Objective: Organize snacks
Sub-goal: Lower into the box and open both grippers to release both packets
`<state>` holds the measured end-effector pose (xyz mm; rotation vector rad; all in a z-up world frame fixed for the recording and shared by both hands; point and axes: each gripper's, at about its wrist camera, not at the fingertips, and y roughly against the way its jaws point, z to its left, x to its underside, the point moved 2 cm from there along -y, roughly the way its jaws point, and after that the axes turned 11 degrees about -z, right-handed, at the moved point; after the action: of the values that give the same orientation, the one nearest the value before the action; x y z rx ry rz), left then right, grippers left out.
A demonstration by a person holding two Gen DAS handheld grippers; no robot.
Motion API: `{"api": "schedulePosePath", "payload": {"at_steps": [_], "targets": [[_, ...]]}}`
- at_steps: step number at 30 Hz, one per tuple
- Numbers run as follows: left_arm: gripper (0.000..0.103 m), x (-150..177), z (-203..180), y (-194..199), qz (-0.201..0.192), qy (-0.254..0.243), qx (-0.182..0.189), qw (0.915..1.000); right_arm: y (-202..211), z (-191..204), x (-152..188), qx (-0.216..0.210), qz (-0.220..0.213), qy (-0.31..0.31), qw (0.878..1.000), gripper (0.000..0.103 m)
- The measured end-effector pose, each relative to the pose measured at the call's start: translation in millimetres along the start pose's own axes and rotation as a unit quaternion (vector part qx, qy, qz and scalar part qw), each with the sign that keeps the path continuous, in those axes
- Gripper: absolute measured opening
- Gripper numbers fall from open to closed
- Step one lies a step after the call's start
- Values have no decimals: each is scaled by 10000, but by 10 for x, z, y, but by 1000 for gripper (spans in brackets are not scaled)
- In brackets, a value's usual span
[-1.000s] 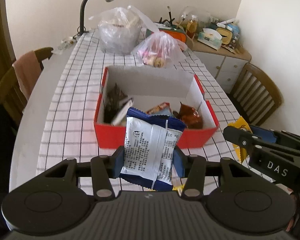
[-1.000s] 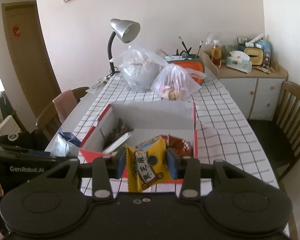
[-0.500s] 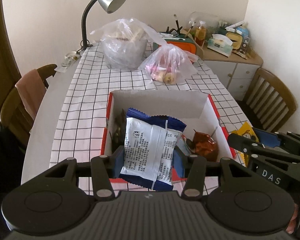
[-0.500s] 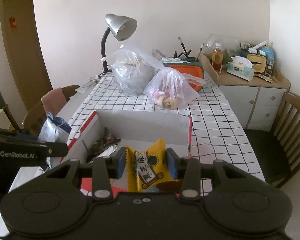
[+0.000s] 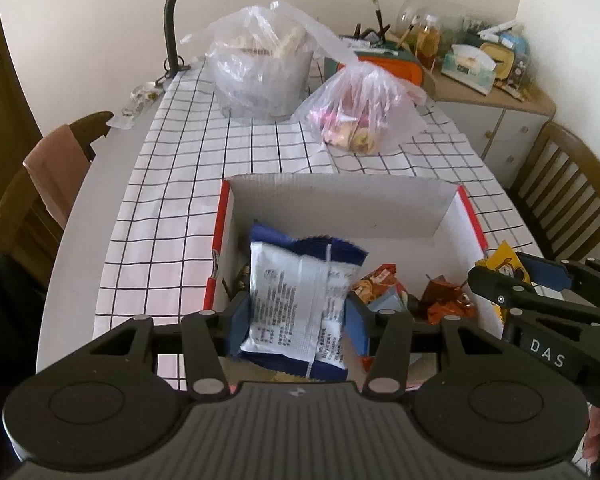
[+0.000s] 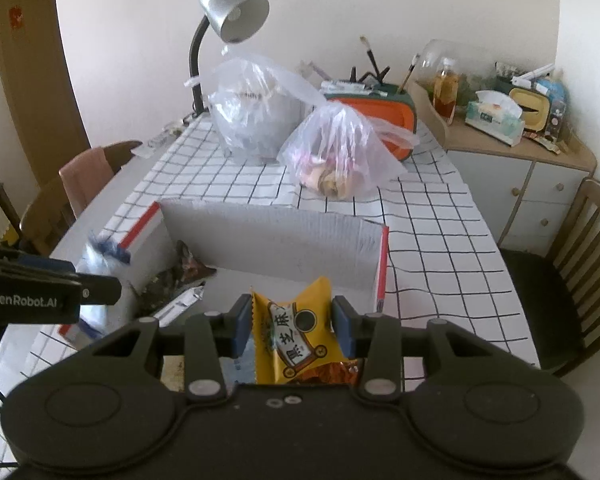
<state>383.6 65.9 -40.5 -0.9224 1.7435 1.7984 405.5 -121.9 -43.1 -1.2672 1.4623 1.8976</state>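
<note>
Left gripper (image 5: 296,316) pinching a blue-and-white snack packet (image 5: 296,300) between its blue pads, packet upright and hanging over the near left part of the red-and-white box (image 5: 340,208). Right gripper (image 6: 293,322) clamped on a yellow snack packet (image 6: 296,336) with dark printed characters, held upright over the near edge of the same box.

Box open-topped, standing on the checked tablecloth (image 5: 180,216) that covers the surface (image 5: 76,208). Inside the box, in the left wrist view: an orange-red wrapper (image 5: 374,284) just at 3 o'clock of the held blue-and-white packet, and a brown shiny wrapper (image 5: 448,300) further toward 3 o'clock, near the right wall. In the right wrist view: a dark crinkled wrapper (image 6: 180,272) against the left wall, with a silvery packet end (image 6: 182,302) just at 6 o'clock of it.

Right gripper's body entering the left wrist view at 3 o'clock, its yellow packet just visible at the box's right wall. Left gripper's body entering the right wrist view at 9 o'clock, blurred blue-and-white packet beside it.

Beyond the box at 12 o'clock, well apart: a large clear plastic bag (image 5: 260,64) and a smaller clear bag with pink contents (image 5: 356,120), touching each other. Desk lamp (image 6: 228,20) at 11 o'clock. Wooden chair (image 5: 572,196) at 3 o'clock, another chair with a pink cloth (image 5: 56,168) at 9 o'clock.
</note>
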Motion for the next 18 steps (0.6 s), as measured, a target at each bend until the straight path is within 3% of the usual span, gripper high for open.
{"api": "schedulePosePath", "payload": {"at_steps": [7,18], "targets": [[49,-26,-7,-288,184,-114,-77,9997,-340,9,140,26,337,114,9994,41],[49,238,81,-617,637,-122,-163,9978,-619,96,390,28,699,308,9971,42]]}}
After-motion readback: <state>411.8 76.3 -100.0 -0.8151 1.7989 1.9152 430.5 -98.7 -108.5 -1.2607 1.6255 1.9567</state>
